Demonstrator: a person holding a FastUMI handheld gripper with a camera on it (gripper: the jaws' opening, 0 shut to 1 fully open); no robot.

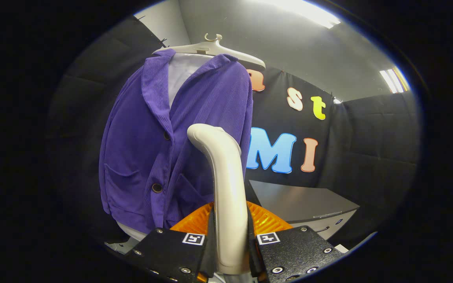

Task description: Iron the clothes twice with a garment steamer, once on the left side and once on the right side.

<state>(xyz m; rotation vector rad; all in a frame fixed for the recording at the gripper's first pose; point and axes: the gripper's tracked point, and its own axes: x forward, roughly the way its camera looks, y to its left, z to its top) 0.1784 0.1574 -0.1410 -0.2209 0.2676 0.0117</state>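
Gripper (230, 251) clamped on steamer handle (226, 188), beige, curved; purple corduroy jacket (151, 149) w/ buttons hangs beyond.

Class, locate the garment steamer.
In the gripper view, the steamer stands clamped between the gripper fingers, its head just before the purple jacket.

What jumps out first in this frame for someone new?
The purple corduroy jacket, hung on a pale hanger over a white backing beyond the fingers, draws the eye first. Next is the garment steamer: its cream handle rises between the fingers, both pressing on it, so the tool is shut on it, the head curving toward the jacket's front. A grey table sits behind on the steamer's other side.
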